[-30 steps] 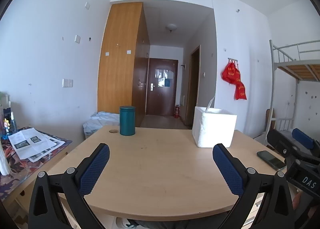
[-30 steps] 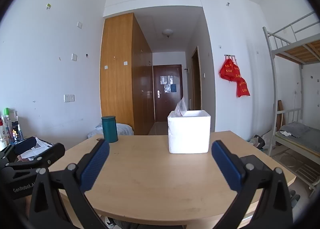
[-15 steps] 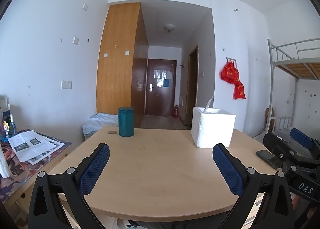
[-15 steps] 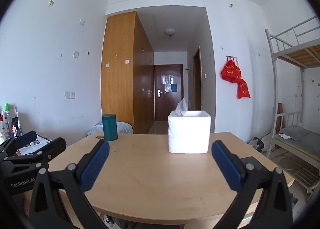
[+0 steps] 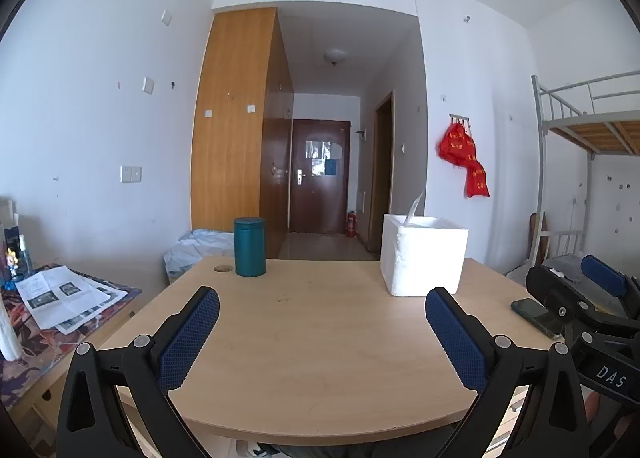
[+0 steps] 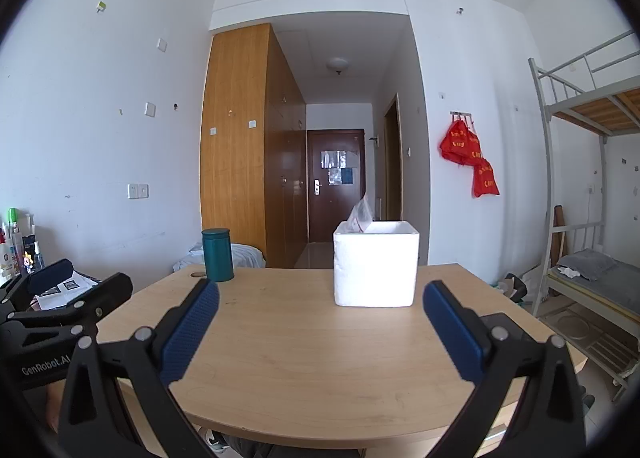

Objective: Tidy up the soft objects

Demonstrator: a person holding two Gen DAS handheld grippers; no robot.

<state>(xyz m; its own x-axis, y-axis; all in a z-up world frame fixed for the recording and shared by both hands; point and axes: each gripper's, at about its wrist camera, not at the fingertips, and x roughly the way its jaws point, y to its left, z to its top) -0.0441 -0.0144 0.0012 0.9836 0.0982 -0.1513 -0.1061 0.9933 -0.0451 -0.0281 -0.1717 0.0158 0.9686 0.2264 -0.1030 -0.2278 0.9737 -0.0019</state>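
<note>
Left gripper (image 5: 322, 316) jaws wide apart, empty, above near table (image 5: 320, 358) edge. Right gripper (image 6: 320, 308) likewise spread, empty. White foam box (image 6: 375, 263) stands ahead of right gripper, plastic bag (image 6: 360, 214) poking out. Teal canister (image 5: 249, 246) far left.

The light wooden table (image 5: 320, 338) carries a teal canister (image 5: 249, 246) at 11 o'clock, a white foam box (image 5: 423, 260) at 1 o'clock, and a phone (image 5: 536, 317) at 3 o'clock.
</note>
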